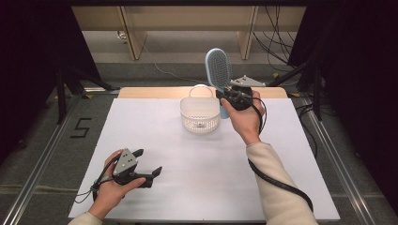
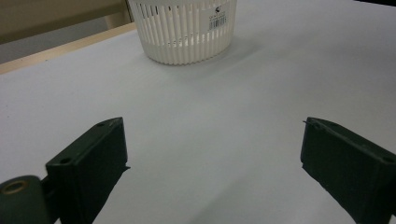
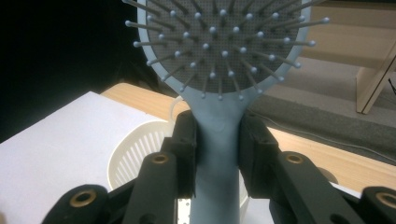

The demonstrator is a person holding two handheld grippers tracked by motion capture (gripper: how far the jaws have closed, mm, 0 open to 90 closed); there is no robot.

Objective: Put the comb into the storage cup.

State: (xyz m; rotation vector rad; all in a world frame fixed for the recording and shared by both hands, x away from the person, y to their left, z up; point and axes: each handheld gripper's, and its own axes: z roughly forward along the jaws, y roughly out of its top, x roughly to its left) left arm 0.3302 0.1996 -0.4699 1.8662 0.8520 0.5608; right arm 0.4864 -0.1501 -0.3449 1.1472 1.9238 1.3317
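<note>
A light blue paddle hairbrush is held upright in the air above the far part of the table, just right of a white basket. Its oval head points up, bristle face toward the person, and its handle points down. The right gripper has its two black jaws clamped on the neck of the handle, just below the head; the right gripper view shows the jaws pressing either side of the smooth blue stem.

The brush looks like rigid plastic, light for its size, with thin ball-tipped pins set in a grey cushion. The pins would probably bend and give no firm hold, and the handle looks smooth enough to slip or swivel in a loose grip. The narrow neck or the handle seems the sound place to hold it, as it is held now.

The basket is a small white plastic tub with slatted sides, open on top, standing on the white table cover. A barcode label sits on its wall. Its rim is the nearest thing the handle could catch on.

The left gripper rests low at the near left of the table, well apart from the basket, jaws spread wide and holding nothing. The surface between them is bare. Beyond the table lie wooden furniture legs and loose cables on the floor.
</note>
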